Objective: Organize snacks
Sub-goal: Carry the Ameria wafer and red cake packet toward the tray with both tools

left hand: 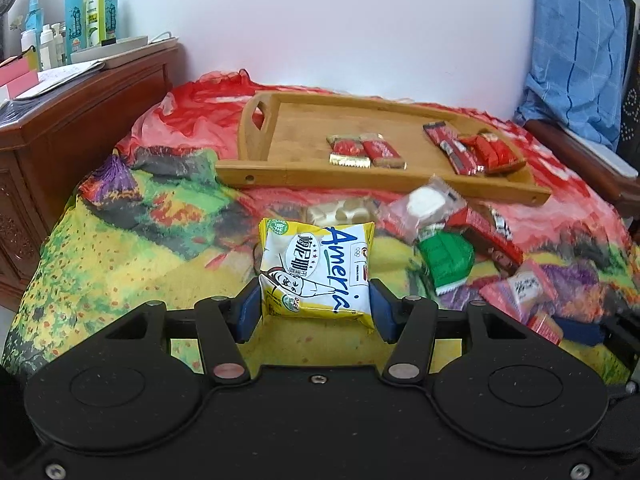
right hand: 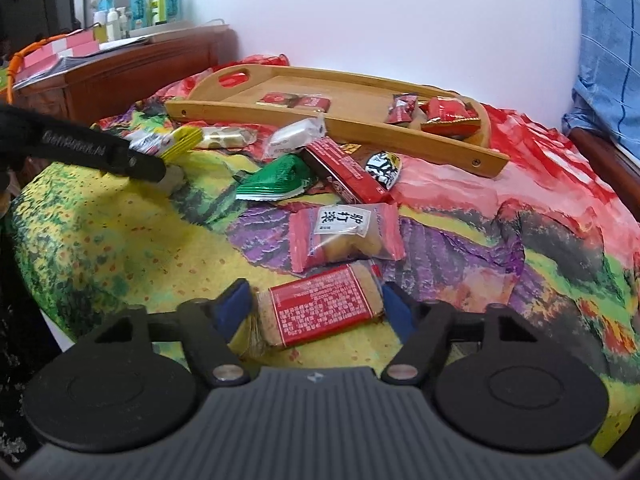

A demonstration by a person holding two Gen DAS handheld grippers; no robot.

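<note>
My left gripper (left hand: 316, 304) is shut on a white and yellow snack packet (left hand: 316, 272) and holds it over the bedspread. My right gripper (right hand: 316, 304) has its blue pads on both sides of a red-labelled biscuit packet (right hand: 320, 310); the right pad touches it, the left pad stands slightly off. A wooden tray (left hand: 376, 184) lies behind, holding several red snack packets (left hand: 366, 150). Loose snacks lie in front of the tray: a green packet (right hand: 276, 182), a pink packet (right hand: 344, 236), a white packet (right hand: 294, 134), a long red bar (right hand: 346, 176).
A brown wooden cabinet (left hand: 80, 120) with bottles (left hand: 88, 16) and papers stands at the left. A blue cloth (left hand: 576, 52) hangs at the right by a wooden frame. The left gripper's arm (right hand: 80, 150) shows in the right wrist view.
</note>
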